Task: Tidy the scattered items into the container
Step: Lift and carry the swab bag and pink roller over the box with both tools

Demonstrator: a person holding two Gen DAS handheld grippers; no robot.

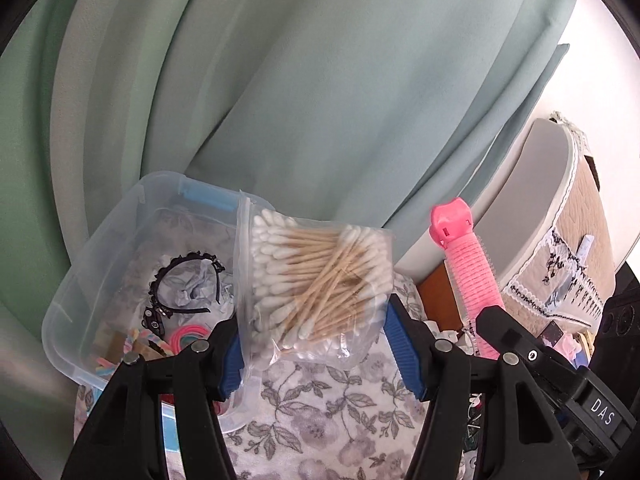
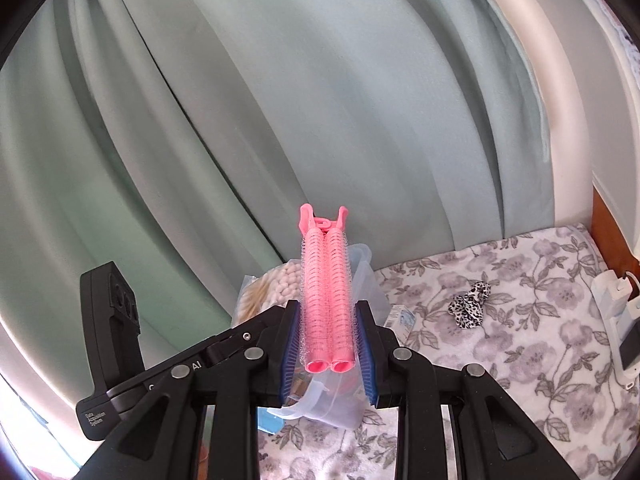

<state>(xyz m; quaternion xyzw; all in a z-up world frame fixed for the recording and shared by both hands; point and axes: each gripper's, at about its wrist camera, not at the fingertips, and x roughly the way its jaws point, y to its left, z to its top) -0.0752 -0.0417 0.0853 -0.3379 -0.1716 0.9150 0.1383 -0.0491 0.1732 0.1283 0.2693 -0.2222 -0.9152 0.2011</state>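
My left gripper [image 1: 316, 344] is shut on a clear bag of cotton swabs [image 1: 316, 276] and holds it over the right rim of the clear plastic container [image 1: 68, 312]. The container holds a black headband [image 1: 176, 288] and colourful hair ties [image 1: 188, 334]. My right gripper [image 2: 327, 344] is shut on a pink hair roller clip [image 2: 326, 292], held up just above the container [image 2: 362, 276]. The clip also shows at the right of the left wrist view [image 1: 468, 272]. The swab bag shows behind the clip in the right wrist view [image 2: 268, 288].
A floral cloth [image 2: 500, 320] covers the surface. A leopard-print scrunchie [image 2: 470, 304] lies on it to the right, with white devices [image 2: 616, 320] at the right edge. Green curtains [image 1: 300, 80] hang behind. A lace-trimmed beige cover [image 1: 560, 256] stands at the right.
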